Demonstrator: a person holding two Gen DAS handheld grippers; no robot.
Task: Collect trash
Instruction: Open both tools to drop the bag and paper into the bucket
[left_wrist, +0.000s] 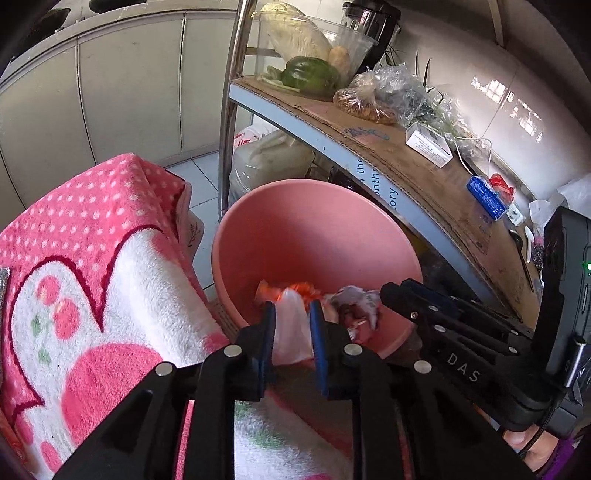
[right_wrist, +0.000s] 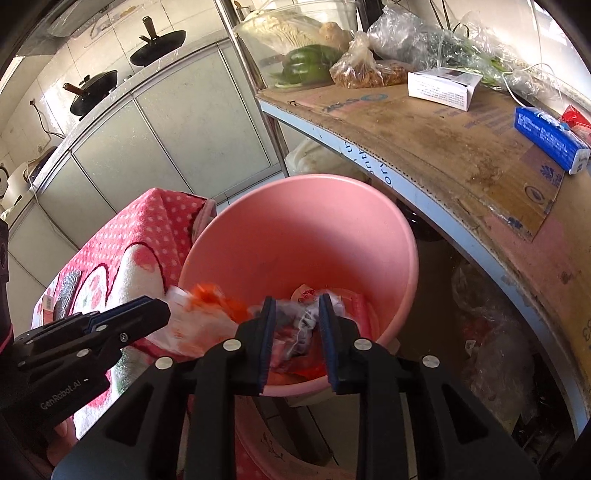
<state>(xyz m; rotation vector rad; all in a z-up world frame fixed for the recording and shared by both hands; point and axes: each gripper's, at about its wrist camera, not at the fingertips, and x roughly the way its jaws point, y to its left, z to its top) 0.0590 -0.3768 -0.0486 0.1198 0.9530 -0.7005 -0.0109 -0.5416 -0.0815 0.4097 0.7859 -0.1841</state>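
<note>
A pink plastic basin (left_wrist: 295, 229) (right_wrist: 295, 229) stands below both grippers and holds scraps of orange and red wrapping. My left gripper (left_wrist: 291, 308) (right_wrist: 162, 310) hangs over the basin's near left rim. A white and orange plastic bag (left_wrist: 291, 332) (right_wrist: 195, 325) sits loosely between its parted blue pads. My right gripper (right_wrist: 297, 301) (left_wrist: 391, 291) is over the near side of the basin, its jaws also parted. A crumpled clear and grey wrapper (right_wrist: 299, 325) (left_wrist: 354, 302) lies in the gap between them, above the trash in the basin.
A pink dotted towel (left_wrist: 92, 240) covers something left of the basin. To the right, a shelf lined with cardboard (left_wrist: 406, 158) carries a clear bowl of vegetables (left_wrist: 306, 48), bags, a white box (right_wrist: 443, 86) and a blue pack (right_wrist: 550, 138). Cabinets (right_wrist: 166, 122) stand behind.
</note>
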